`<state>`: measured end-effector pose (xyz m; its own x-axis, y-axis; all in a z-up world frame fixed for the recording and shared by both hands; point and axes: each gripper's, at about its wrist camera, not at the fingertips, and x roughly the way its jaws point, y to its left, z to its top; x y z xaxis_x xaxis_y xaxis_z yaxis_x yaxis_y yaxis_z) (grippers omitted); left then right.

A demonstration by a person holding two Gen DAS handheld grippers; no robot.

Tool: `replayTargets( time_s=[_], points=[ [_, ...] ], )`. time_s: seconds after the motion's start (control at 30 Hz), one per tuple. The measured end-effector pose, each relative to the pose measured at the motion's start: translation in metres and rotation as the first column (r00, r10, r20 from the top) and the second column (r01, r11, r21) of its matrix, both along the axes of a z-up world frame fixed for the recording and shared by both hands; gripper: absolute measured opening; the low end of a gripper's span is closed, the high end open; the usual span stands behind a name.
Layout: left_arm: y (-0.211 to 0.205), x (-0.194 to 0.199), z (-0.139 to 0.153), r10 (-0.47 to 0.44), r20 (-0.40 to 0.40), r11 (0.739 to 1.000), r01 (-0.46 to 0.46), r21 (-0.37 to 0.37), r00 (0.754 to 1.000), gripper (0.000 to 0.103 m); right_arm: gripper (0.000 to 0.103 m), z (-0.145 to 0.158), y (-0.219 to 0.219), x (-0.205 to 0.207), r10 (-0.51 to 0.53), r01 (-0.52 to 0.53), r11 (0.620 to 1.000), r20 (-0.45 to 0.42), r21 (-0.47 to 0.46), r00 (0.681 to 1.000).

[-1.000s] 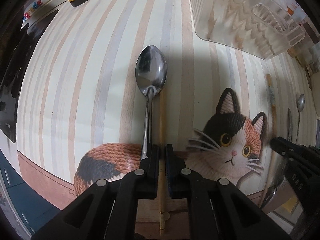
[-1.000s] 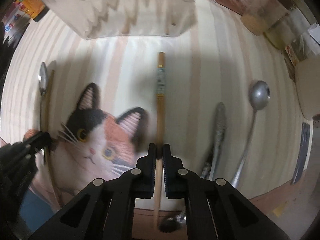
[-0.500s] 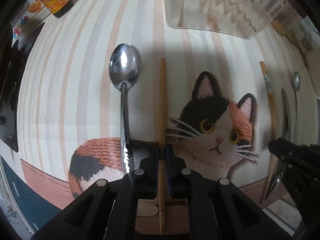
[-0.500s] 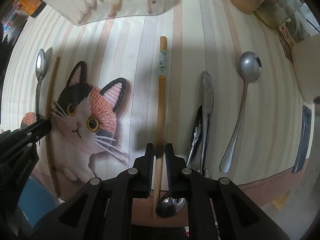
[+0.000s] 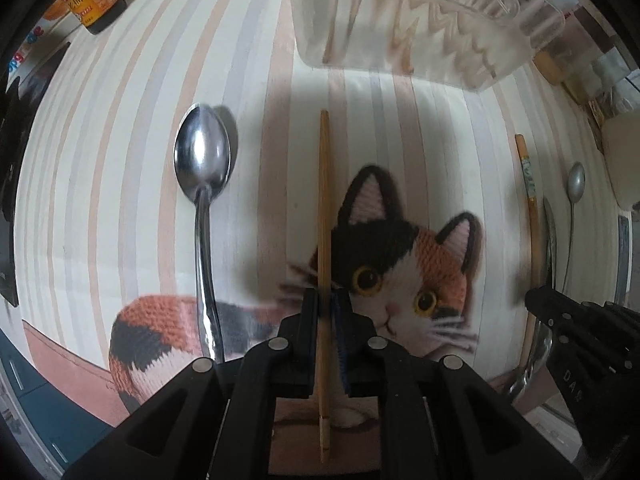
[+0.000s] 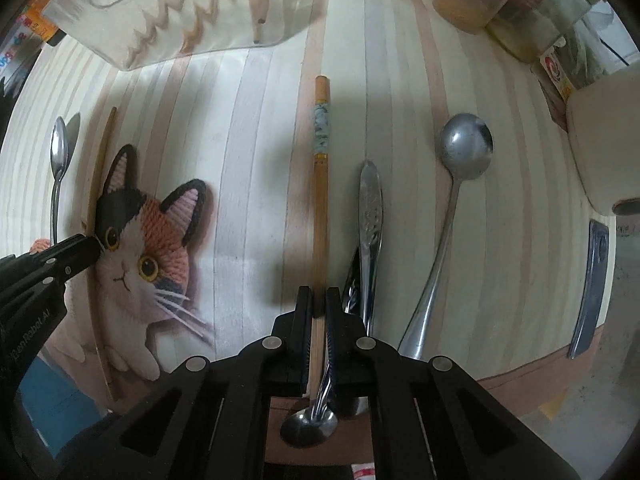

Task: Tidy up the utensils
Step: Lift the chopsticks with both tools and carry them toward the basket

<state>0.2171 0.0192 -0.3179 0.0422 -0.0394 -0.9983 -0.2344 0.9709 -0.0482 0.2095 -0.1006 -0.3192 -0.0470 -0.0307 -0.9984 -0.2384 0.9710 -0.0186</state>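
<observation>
While both tools sit low over the striped surface (image 5: 120, 128), we log the following.
Left gripper (image 5: 327, 308): jaws closed on a plain chopstick (image 5: 324, 200), which runs straight up frame centre in the left view; its butt end sticks out below the jaws.
Right gripper (image 6: 319, 304): jaws closed on the banded chopstick (image 6: 321, 184), upright at frame centre in the right view.
Spoons: we see one oval spoon (image 5: 202, 184) left of the plain chopstick, apart from it; a round spoon (image 6: 460, 184) lies at centre right in the right view.
Knife (image 6: 370, 216): between banded chopstick and round spoon.
Small spoon (image 6: 310, 426): bowl at bottom centre, under the right jaws.
Clear tray (image 5: 420, 20): top of frame, well beyond both chopstick tips.
Cat print (image 5: 404, 272): on the mat, between the two chopsticks.
Bottle (image 5: 94, 0): upper left.
</observation>
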Motion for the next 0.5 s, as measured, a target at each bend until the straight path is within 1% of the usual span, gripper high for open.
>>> replayTargets(
  time_s=[0.07,0.1,0.17,0.23,0.33,0.37,0.4,0.47,0.5],
  points=[
    [-0.001,-0.002,-0.002,-0.016,0.002,1.000,0.016,0.002,1.000,0.009,0.008,-0.001,-0.004,-0.001,-0.007,0.007,1.000,-0.012,0.013,1.000],
    [0.002,-0.002,-0.008,-0.017,0.004,1.000,0.017,0.002,1.000,0.009,0.008,-0.002,-0.008,-0.001,-0.011,0.011,1.000,-0.013,0.020,1.000],
    [0.003,-0.006,-0.007,-0.005,0.003,1.000,0.005,-0.003,1.000,0.009,0.010,-0.001,-0.012,0.001,-0.019,0.019,0.999,-0.021,0.029,1.000],
    [0.004,-0.007,-0.008,-0.010,0.001,1.000,0.010,-0.002,1.000,0.009,0.021,-0.003,-0.006,0.005,-0.019,0.020,0.999,-0.030,0.049,0.999],
    [0.004,-0.006,-0.008,-0.008,0.005,1.000,0.008,0.002,1.000,0.009,0.031,-0.003,-0.001,0.000,0.007,-0.007,0.999,-0.018,0.045,1.000],
    [0.003,-0.006,-0.008,-0.005,0.006,1.000,0.005,0.002,1.000,0.009,0.032,-0.003,0.004,0.001,0.014,-0.014,0.999,-0.010,0.035,1.000],
    [0.005,-0.007,-0.007,-0.003,0.007,1.000,0.003,0.001,1.000,0.007,0.031,-0.002,0.005,-0.001,0.020,-0.020,1.000,0.002,0.024,1.000],
    [0.008,-0.012,-0.004,-0.003,0.011,1.000,0.003,0.002,1.000,0.005,0.030,-0.001,0.004,-0.002,0.016,-0.016,1.000,0.014,0.025,1.000],
    [0.012,-0.016,-0.003,-0.004,0.013,1.000,0.004,0.005,1.000,0.004,0.023,0.001,0.002,-0.002,0.007,-0.008,1.000,0.022,0.022,1.000]
  ],
)
